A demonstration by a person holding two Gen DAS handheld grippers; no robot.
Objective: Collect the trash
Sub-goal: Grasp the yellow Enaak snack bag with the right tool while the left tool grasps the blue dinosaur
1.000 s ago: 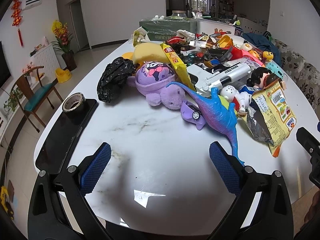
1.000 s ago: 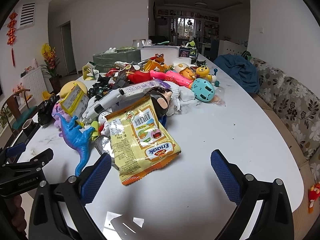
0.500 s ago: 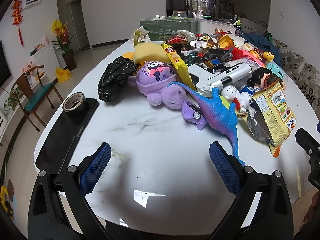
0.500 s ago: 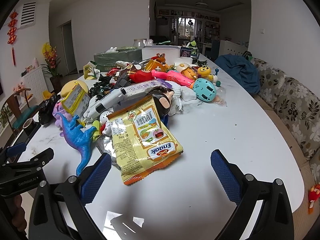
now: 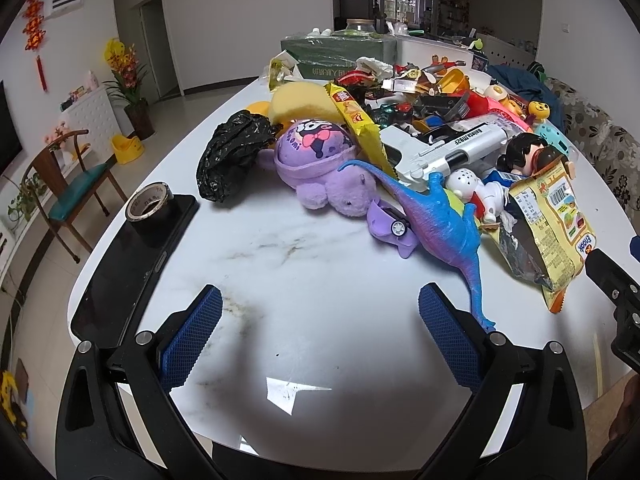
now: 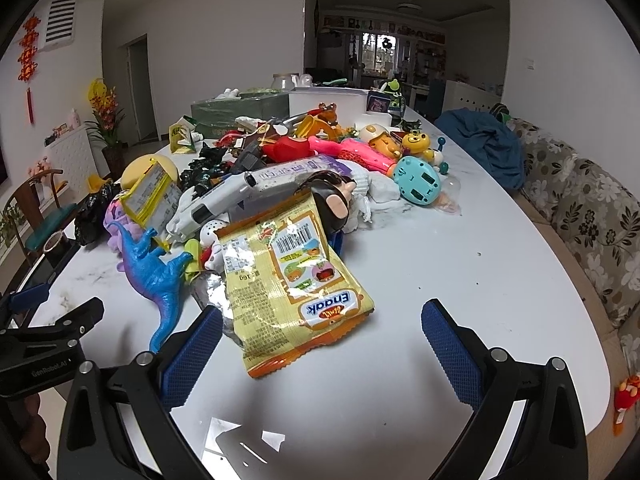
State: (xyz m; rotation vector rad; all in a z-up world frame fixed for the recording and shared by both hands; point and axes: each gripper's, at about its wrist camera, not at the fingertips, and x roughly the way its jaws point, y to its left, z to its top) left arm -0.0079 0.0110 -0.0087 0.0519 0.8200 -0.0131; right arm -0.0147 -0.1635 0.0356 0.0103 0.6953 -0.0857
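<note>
A yellow Enaak snack wrapper (image 6: 296, 284) lies opened at the near edge of a toy pile on the white table (image 6: 440, 264); it also shows at the right in the left wrist view as the same wrapper (image 5: 548, 224). A second yellow wrapper (image 5: 360, 128) leans over a purple plush (image 5: 320, 160), and a crumpled black plastic bag (image 5: 234, 152) lies left of the plush. My right gripper (image 6: 322, 354) is open, its left finger just short of the Enaak wrapper. My left gripper (image 5: 320, 336) is open over bare tabletop, nothing between its fingers.
A blue dinosaur (image 5: 440, 220), a white toy gun (image 5: 452, 152), figures and cars fill the table's middle. A tape roll (image 5: 149, 204) stands on a black slab (image 5: 132, 268) at the left edge. A sofa (image 6: 592, 216) runs along the right, with a chair (image 5: 68, 188) on the left.
The right gripper has crept slightly forward and right towards the Enaak wrapper. The left gripper has barely shifted. Both stay open.
</note>
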